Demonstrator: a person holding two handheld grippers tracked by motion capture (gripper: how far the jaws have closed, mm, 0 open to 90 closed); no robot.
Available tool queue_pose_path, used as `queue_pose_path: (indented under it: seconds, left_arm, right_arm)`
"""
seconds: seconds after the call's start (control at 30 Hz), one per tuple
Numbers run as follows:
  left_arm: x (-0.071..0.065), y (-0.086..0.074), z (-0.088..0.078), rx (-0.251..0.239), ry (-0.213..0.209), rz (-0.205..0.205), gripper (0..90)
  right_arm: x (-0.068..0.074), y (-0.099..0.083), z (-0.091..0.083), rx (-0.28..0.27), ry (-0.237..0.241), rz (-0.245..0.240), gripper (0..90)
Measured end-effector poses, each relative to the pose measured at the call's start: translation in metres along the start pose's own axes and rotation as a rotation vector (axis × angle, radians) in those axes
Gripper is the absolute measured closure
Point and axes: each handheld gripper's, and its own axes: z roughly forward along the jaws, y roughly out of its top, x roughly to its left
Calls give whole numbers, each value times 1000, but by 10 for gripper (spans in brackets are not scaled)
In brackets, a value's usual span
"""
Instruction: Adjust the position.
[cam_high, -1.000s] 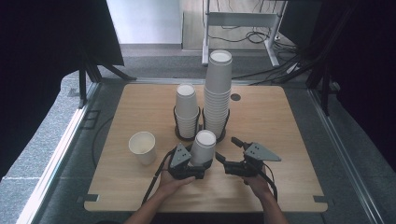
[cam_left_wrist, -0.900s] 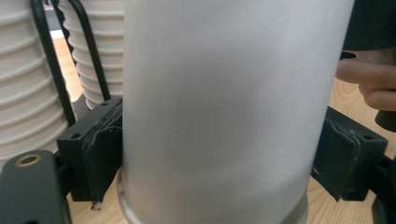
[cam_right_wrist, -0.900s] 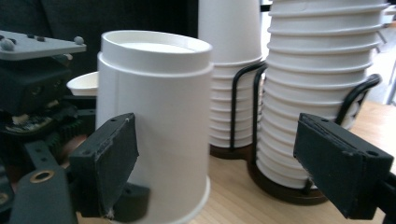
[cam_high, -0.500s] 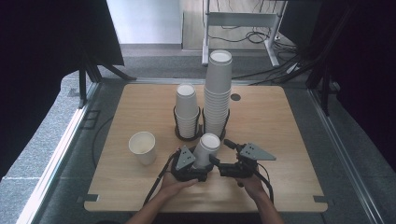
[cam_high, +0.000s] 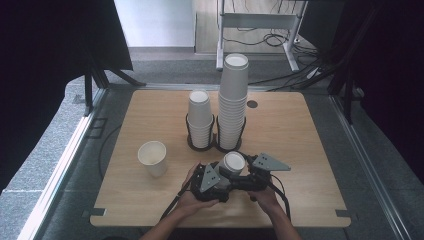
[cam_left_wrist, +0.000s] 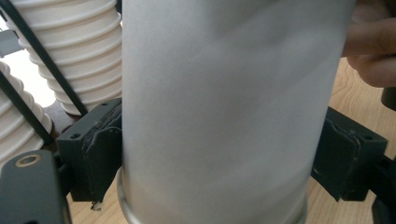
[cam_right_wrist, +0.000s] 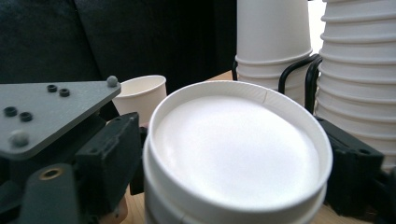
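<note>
Paper cups (cam_high: 233, 163), left gripper (cam_high: 215, 176) jaws clamped

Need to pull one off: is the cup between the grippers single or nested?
Nested: the held cup shows two stacked bottom rims in the right gripper view.

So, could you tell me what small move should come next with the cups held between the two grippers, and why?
Probably close the right gripper on the top cup's rim and lift it off. The left gripper already clamps the nested cups lower down, while the right jaws, just closing, flank the rim, seemingly without pressing yet.
</note>
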Motion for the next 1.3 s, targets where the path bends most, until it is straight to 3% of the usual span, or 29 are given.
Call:
queue_pose_path:
  seconds: [0.27, 0.4, 0.5, 0.6, 0.97, 1.3]
  left_arm:
    - [1, 1, 2, 14, 9, -20, 98]
    - [3, 2, 2, 38, -20, -32, 65]
    - [3, 3, 3, 53, -36, -26, 51]
    - [3, 4, 2, 57, -48, -14, 53]
    - [6, 6, 0, 96, -45, 26, 92]
    - [10, 10, -6, 97, -31, 67, 102]
  right_arm:
    - [-2, 1, 0, 0, -3, 12, 249]
    - [-6, 1, -2, -16, 21, 57, 252]
    - [-10, 0, -3, -37, 62, 101, 253]
    - [-11, 0, -4, -51, 72, 126, 253]
    - [-8, 0, -3, -38, 71, 84, 244]
    - [-7, 0, -4, -33, 71, 86, 183]
